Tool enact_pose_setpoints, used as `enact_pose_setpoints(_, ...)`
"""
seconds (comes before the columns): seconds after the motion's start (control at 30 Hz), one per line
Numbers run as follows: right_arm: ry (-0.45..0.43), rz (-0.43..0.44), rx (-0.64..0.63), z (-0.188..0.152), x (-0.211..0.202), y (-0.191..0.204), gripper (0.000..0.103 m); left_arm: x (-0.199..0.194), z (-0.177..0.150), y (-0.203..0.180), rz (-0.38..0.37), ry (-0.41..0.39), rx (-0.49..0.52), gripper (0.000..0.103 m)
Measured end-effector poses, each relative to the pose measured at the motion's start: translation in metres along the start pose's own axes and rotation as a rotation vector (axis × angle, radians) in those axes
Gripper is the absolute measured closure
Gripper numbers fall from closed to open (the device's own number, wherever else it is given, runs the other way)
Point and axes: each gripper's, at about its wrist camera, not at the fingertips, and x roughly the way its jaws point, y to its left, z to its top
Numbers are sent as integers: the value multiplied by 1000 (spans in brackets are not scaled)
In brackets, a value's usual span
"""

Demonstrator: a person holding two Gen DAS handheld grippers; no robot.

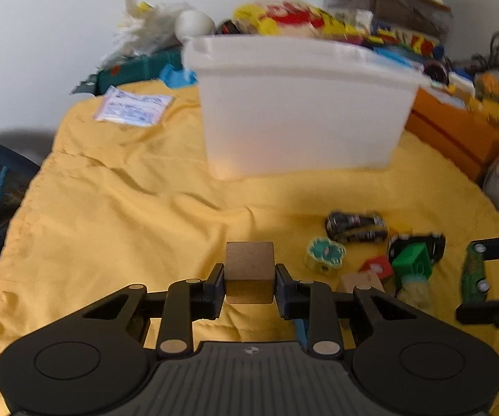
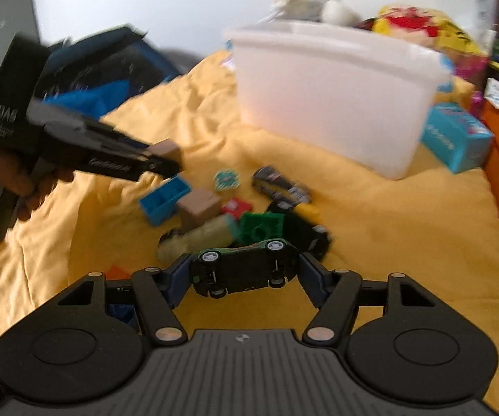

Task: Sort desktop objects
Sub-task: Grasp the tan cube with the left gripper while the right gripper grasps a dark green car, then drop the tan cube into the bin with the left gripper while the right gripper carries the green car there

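My left gripper (image 1: pixel 249 279) is shut on a brown wooden cube (image 1: pixel 249 270), held above the yellow cloth in front of the white plastic bin (image 1: pixel 301 111). It also shows in the right wrist view (image 2: pixel 166 159), at the left, with the cube (image 2: pixel 168 149) in it. My right gripper (image 2: pixel 246 270) is shut on a dark green toy car (image 2: pixel 242 267), held upside down with its wheels up. That car also shows at the right edge of the left wrist view (image 1: pixel 473 274). A pile of small toys lies on the cloth between both grippers.
In the pile: a black toy car (image 2: pixel 280 183), green block (image 2: pixel 261 228), red block (image 2: pixel 237 206), blue tray (image 2: pixel 164 199), second brown cube (image 2: pixel 199 206), green sticker piece (image 2: pixel 227 178). A blue box (image 2: pixel 457 137) and orange box (image 1: pixel 457 135) stand right of the bin. Clutter lines the wall.
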Motion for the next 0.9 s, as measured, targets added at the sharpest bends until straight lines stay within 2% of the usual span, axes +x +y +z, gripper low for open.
enact_pose_setpoints(0.2,-94,-31,101,27,-24,-21,35,-22,35,5,5,-78,-56,71)
enact_pose_setpoints(0.47,-218,-49,250,91,-39,-57,35,-38,103,-5,-28,-192,-27,71)
enact_pose_setpoints(0.5,-228,-58,259,100,-38,-62,35,-37,113,-6,-28,-203,-24,71)
enact_pose_setpoints(0.6,-259,-82,259,127,-36,-76,35,-34,136,-7,-42,-225,-22,80)
enact_pose_setpoints(0.7,-292,-96,230,148,-37,-84,35,-35,149,-8,-45,-243,-15,80)
enact_pose_setpoints(0.73,-306,-96,221,153,-39,-84,35,-36,149,-8,-47,-241,-7,74)
enact_pose_setpoints(0.77,-321,-94,212,155,-42,-82,35,-37,146,-10,-60,-228,10,60)
enact_pose_setpoints(0.83,-338,-88,199,155,-46,-78,35,-35,129,-13,-61,-187,36,45)
enact_pose_setpoints(0.9,-341,-78,191,148,-48,-72,35,-33,96,-17,-43,-150,58,45)
